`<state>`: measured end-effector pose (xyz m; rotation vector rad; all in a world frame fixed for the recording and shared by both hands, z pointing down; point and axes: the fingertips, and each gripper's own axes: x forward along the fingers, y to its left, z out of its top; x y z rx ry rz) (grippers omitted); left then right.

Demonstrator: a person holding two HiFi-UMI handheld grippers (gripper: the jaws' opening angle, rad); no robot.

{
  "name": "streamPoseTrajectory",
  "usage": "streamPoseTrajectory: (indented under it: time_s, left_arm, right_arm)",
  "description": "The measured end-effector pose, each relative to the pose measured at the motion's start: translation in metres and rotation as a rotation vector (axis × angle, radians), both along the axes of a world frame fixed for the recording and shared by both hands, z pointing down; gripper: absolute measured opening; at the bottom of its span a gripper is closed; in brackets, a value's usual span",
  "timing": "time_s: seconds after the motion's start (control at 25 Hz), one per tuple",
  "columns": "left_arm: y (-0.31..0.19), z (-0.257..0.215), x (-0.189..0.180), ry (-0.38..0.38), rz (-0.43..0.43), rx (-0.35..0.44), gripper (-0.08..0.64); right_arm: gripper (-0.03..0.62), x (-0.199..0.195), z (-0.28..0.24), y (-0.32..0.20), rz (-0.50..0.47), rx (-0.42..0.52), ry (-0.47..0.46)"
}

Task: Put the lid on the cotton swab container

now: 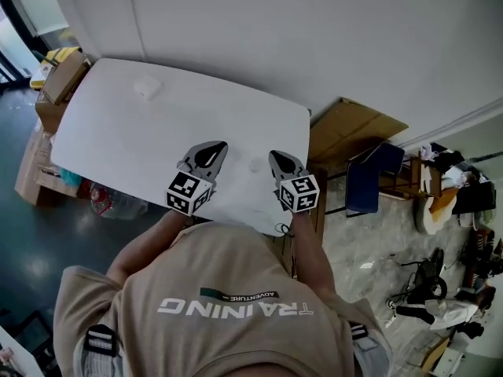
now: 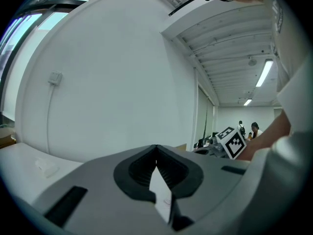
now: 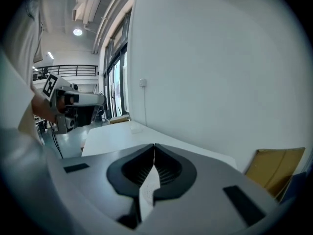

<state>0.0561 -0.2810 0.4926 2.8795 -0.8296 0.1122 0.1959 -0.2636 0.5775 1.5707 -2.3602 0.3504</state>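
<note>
On the white table (image 1: 118, 132) a small clear container (image 1: 147, 89) lies at the far left; it also shows faintly in the left gripper view (image 2: 49, 166) and the right gripper view (image 3: 135, 128). A faint pale round spot, possibly the lid (image 1: 255, 165), lies between the two grippers. My left gripper (image 1: 219, 146) hovers over the table's near side, jaws shut and holding nothing (image 2: 156, 148). My right gripper (image 1: 273, 155) is beside it to the right, also shut and empty (image 3: 154, 147). Both are well away from the container.
A white wall runs just behind the table. Cardboard boxes (image 1: 59, 73) stand off the left end. A flat cardboard sheet (image 1: 354, 128) and a blue chair (image 1: 376, 175) are past the right end. Clutter covers the floor at the far right.
</note>
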Motion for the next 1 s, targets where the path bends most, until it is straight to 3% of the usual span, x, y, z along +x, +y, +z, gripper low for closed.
streamPoseTrajectory:
  time_s: [0.4,0.8,1.0]
  left_arm:
    - [-0.001,-0.017,0.024,-0.003,0.073,0.052,0.012]
    - [0.004,-0.026,0.048,-0.021,0.147,0.093,0.012]
    - [0.005,-0.028,0.05,-0.017,0.14,0.092,0.012]
  right_arm:
    - [0.017,0.007,-0.075,0.022,0.024,0.188,0.053]
    - [0.017,0.02,-0.112,0.041,0.08,0.274,-0.005]
    - [0.018,0.019,-0.122,0.051,0.075,0.296,0.027]
